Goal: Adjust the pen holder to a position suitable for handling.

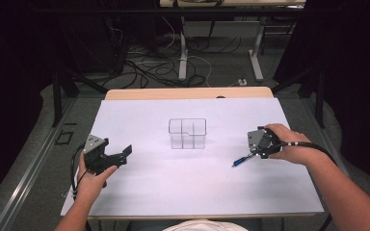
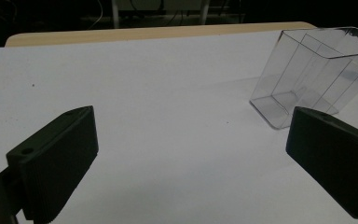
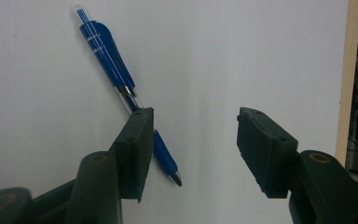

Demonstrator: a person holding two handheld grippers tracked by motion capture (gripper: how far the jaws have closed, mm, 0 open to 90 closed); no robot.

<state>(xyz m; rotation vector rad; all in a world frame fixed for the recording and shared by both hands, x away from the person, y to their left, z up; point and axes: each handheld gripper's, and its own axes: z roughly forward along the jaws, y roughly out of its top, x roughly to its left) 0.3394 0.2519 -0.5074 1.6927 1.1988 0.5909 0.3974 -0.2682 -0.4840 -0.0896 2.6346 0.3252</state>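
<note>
High view: the clear divided container (image 1: 188, 133) stands upright near the middle of the white table (image 1: 173, 192); the blue pen (image 1: 241, 160) lies on the table to its right, just beside the right gripper (image 1: 255, 151). The left gripper (image 1: 120, 156) hangs near the table's left edge, well apart from both. Left gripper view: jaws spread wide, nothing between them — the container (image 2: 307, 74) sits ahead. Right gripper view: jaws wide open over the pen (image 3: 121, 88), one jaw crossing in front of its barrel — nothing gripped.
</note>
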